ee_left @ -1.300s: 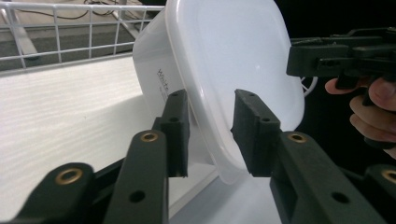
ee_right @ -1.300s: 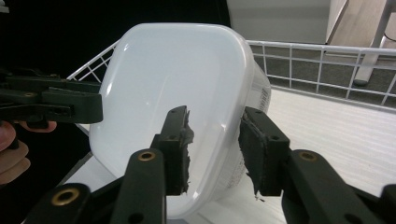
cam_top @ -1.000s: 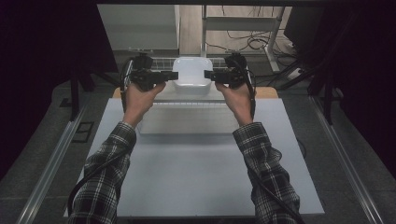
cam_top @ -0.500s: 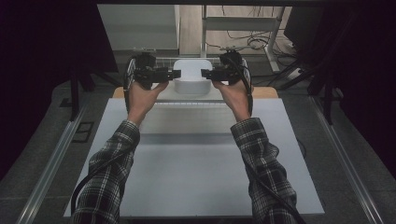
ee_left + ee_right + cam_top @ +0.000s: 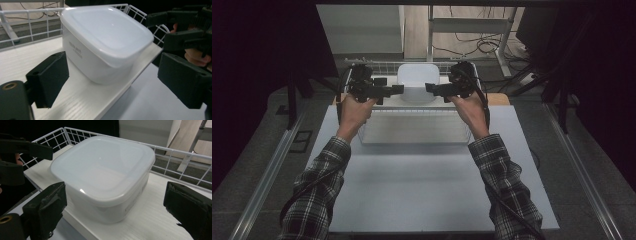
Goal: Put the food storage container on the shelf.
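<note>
A white plastic container (image 5: 418, 80) with a lid stands on the white shelf board (image 5: 412, 103) at the table's far end. My left gripper (image 5: 400, 90) points at its left side, and my right gripper (image 5: 429, 88) points at its right. Both have just been opening their jaws. In the left gripper view the left gripper (image 5: 116, 75) frames the container (image 5: 105, 42) without touching it. The right gripper (image 5: 117, 207) likewise stands wide around the container (image 5: 102, 172), pads clear of its walls.
A white wire rail (image 5: 30, 22) borders the shelf board (image 5: 82, 100) at the back and sides (image 5: 175, 157). Below the shelf, the pale table top (image 5: 427, 185) stretches toward the person. Dark stands and cables flank the table.
Both grippers' jaws have spread apart from the container's sides. The container stays where it was on the shelf, and the hands have hardly shifted.
</note>
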